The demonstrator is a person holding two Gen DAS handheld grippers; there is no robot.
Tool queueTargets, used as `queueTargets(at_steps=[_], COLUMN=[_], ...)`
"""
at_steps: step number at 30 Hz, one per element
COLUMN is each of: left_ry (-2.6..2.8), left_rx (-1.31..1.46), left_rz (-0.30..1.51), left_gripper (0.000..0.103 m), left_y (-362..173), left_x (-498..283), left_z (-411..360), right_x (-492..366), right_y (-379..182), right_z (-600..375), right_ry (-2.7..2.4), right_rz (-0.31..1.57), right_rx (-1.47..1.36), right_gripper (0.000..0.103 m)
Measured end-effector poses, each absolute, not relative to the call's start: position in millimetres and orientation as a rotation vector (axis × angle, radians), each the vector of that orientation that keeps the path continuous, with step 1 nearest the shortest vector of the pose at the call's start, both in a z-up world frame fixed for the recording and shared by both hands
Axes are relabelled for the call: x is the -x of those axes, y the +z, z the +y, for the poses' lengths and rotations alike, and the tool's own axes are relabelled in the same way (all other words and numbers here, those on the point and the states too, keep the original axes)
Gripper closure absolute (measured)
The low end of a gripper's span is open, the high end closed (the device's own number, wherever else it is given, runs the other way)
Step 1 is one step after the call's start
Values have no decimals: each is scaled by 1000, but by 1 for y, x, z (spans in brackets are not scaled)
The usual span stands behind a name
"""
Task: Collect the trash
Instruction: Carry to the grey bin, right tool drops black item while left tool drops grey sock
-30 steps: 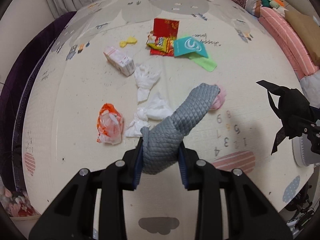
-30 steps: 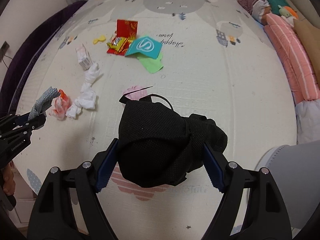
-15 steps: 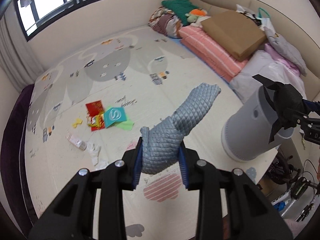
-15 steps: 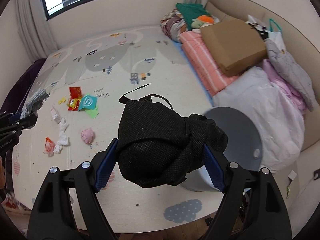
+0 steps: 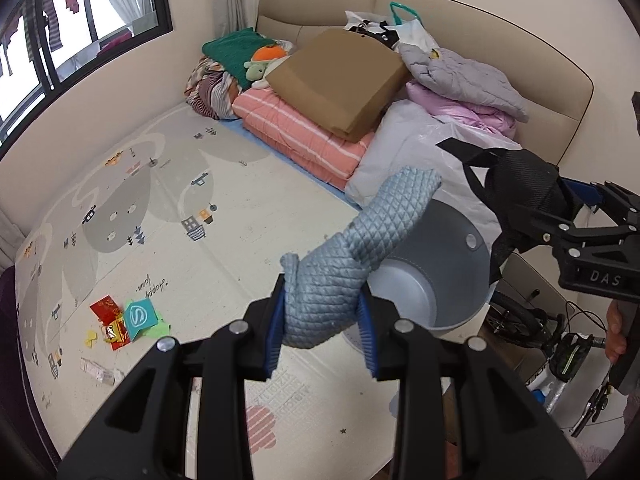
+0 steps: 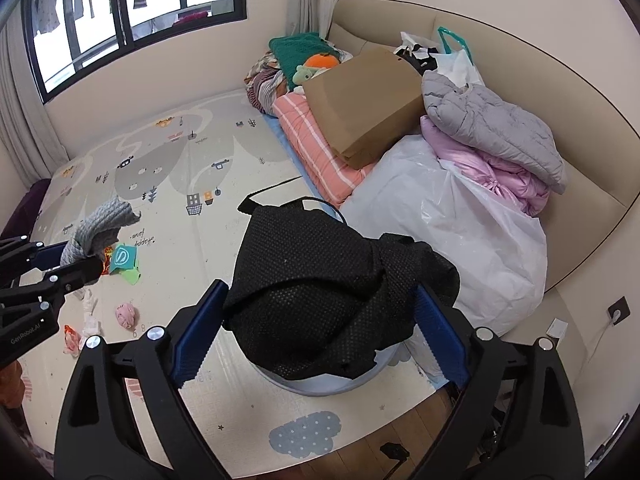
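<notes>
Black mesh fabric [image 6: 320,300] clamped in right tongs [image 6: 320,332] hides most of the bin [image 6: 320,386]; left tongs [image 5: 322,320] grip grey cloth [image 5: 344,264].

The left gripper [image 5: 322,322] is matt black plastic with blue ribbed pads and small bright metal screws; it clamps a pale blue-grey quilted cloth [image 5: 356,248] with a diamond-stitched, soft-looking face. The right gripper [image 6: 320,338], of the same black plastic, is closed on a black mesh fabric bundle [image 6: 320,300], dotted and dull. The grey bin [image 5: 436,280] is smooth plastic with a soft sheen inside. The floor mat [image 5: 160,216] looks like smooth printed foam, slightly speckled. Wrappers [image 5: 124,320] on it are glossy foil and paper. A brown paper bag [image 6: 368,104] is matt; the white plastic sack [image 6: 472,240] is shiny and crinkled.
</notes>
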State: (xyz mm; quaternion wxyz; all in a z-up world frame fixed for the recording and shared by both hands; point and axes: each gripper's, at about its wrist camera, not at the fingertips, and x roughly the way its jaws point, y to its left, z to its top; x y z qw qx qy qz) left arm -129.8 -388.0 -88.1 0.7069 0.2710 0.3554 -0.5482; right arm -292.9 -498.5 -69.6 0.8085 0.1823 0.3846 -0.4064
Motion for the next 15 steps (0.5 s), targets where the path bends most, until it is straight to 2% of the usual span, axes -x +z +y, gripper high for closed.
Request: queueTargets(at_steps=[15], left_ry=[-1248], left_rx=[-671], left_rz=[806], left_gripper=[68], left_y=[-105], left_x=[171], left_z=[-442], right_x=[324], right_y=[-74], right_z=[-546], right_ry=[-813], right_rz=[773], right_rx=[-488], right_gripper=[12])
